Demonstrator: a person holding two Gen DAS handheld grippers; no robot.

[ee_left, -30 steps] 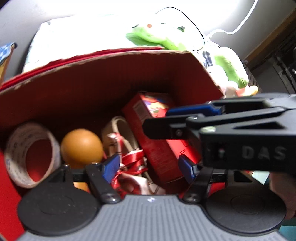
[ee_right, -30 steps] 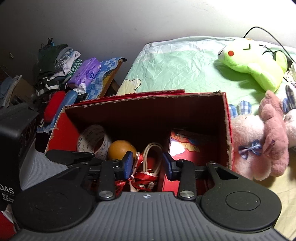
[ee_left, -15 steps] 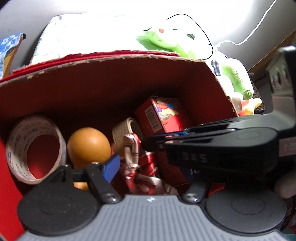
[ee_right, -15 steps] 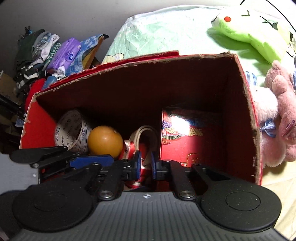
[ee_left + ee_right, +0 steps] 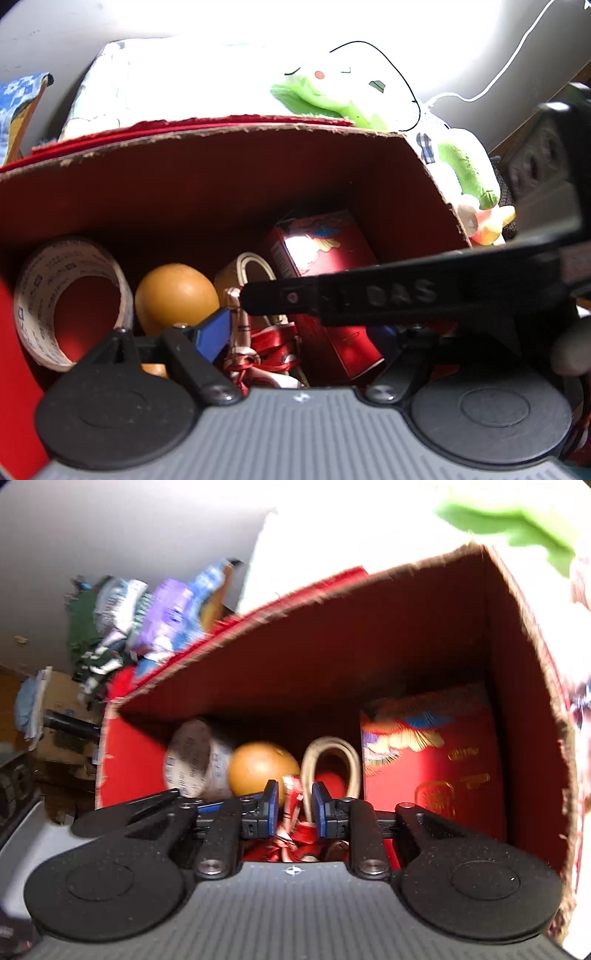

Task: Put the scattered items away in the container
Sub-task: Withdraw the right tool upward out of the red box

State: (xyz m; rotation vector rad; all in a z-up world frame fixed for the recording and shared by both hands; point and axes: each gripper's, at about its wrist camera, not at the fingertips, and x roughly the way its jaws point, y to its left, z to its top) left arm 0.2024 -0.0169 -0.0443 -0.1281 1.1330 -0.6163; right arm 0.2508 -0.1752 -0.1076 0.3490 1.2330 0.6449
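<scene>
Item: red-and-white ribbon bundle [image 5: 291, 797], located on the floor of the container [image 5: 406, 635], at the near edge, between the orange ball [image 5: 262, 768] and the red carton [image 5: 432, 760].

Right gripper [image 5: 295, 806]: lowered further into the container than half a second before. Its tongs were parted a little wider than then and set either side of the bundle; contact could not be confirmed. A release was judged likely, leaving the bundle stowed.

Left gripper [image 5: 299, 332]: held at the near edge, tongs spread wide, nothing held.

Also stowed: tape roll [image 5: 70, 302] in the left corner and beige loop [image 5: 255, 269].

Surroundings: the container was set on a pale bedsheet [image 5: 177, 85]; a green plush toy [image 5: 325, 96] was noted beyond the far edge and piled clothes [image 5: 110, 627] to the left.
</scene>
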